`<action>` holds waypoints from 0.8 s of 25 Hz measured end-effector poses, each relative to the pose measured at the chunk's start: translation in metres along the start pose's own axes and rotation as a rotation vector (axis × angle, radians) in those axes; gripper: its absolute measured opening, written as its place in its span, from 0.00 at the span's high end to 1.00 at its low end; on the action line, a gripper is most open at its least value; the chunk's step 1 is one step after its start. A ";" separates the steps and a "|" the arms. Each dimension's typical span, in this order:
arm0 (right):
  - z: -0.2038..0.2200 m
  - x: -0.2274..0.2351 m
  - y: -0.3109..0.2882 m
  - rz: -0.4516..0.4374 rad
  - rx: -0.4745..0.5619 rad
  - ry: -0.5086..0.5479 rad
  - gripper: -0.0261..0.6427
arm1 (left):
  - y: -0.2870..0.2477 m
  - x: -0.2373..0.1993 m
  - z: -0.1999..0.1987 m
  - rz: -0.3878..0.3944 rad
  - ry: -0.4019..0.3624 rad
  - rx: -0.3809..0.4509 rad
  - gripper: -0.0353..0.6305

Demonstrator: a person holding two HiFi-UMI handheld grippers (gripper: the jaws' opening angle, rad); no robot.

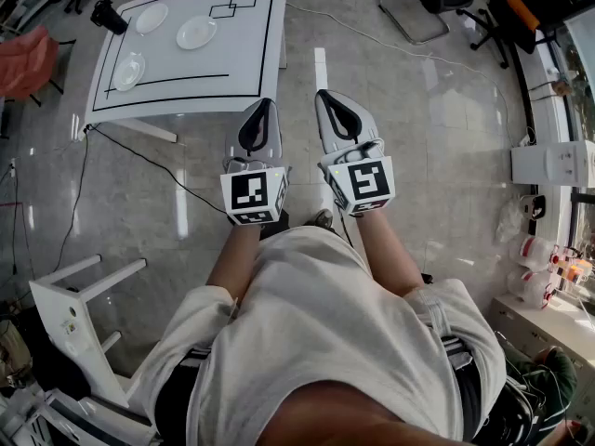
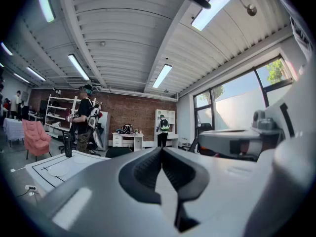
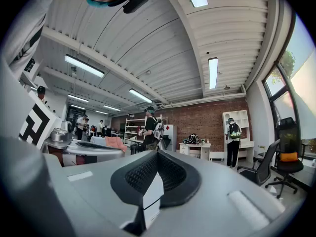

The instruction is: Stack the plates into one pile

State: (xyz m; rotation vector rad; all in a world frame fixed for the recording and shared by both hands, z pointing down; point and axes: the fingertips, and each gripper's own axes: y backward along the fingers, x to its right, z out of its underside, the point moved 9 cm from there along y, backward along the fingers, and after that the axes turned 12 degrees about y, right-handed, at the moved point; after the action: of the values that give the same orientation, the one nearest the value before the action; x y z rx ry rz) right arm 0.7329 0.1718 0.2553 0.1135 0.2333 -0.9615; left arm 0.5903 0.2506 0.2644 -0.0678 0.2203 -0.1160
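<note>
Plate stacking has not started. Three plates lie apart on the table (image 1: pixel 249 63), all in its left half. The corner plate (image 1: pixel 152 19) sits by the far left corner. The centre plate (image 1: pixel 196 32) lies just beside it, toward the middle of the far edge. The near plate (image 1: pixel 129 71) lies by the left edge, closer to the near left corner. None touches another. A dark object (image 1: pixel 110 15) stands at the far left corner, close to the corner plate.

The left claw (image 1: pixel 261 117) and the right claw (image 1: pixel 332 110) are held level over the floor (image 1: pixel 418 137), well short of the table's near edge. Each claw is fully closed, with nothing between its jaws.

Probable hazards from this position:
- Closed approach. A claw that meets a plate with its jaws together is likely to push the rim instead of gripping it, and the plate may slide toward the left edge. Open before contact.
- Thin rim grip. The plates look shallow and smooth, so a shallow bite may let a plate tilt or slip during the lift.
- Corner clearance. Working on the corner plate may knock the dark object off the table.
- Snagging. The cable (image 1: pixel 149 161) runs over the floor from the near left corner toward the person's feet and may catch a step forward.
</note>
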 end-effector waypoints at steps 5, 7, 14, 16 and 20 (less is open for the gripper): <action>-0.002 -0.013 -0.012 -0.016 -0.001 -0.006 0.96 | 0.004 -0.015 -0.002 -0.009 0.000 -0.006 0.94; -0.003 -0.020 -0.019 -0.027 0.004 -0.010 0.96 | 0.005 -0.024 -0.004 -0.018 0.001 -0.005 0.94; -0.006 -0.054 -0.062 -0.094 0.018 -0.040 0.96 | 0.011 -0.070 -0.008 -0.073 0.009 -0.009 0.94; -0.008 -0.067 -0.078 -0.113 0.012 -0.033 0.96 | 0.012 -0.088 -0.011 -0.087 0.010 -0.008 0.94; -0.012 -0.094 -0.114 -0.150 0.015 -0.030 0.96 | 0.015 -0.132 -0.018 -0.122 0.012 -0.007 0.94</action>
State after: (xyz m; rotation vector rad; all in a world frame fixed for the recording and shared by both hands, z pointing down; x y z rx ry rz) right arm 0.5851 0.1845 0.2677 0.0960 0.2088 -1.1135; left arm 0.4604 0.2800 0.2739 -0.0875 0.2290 -0.2375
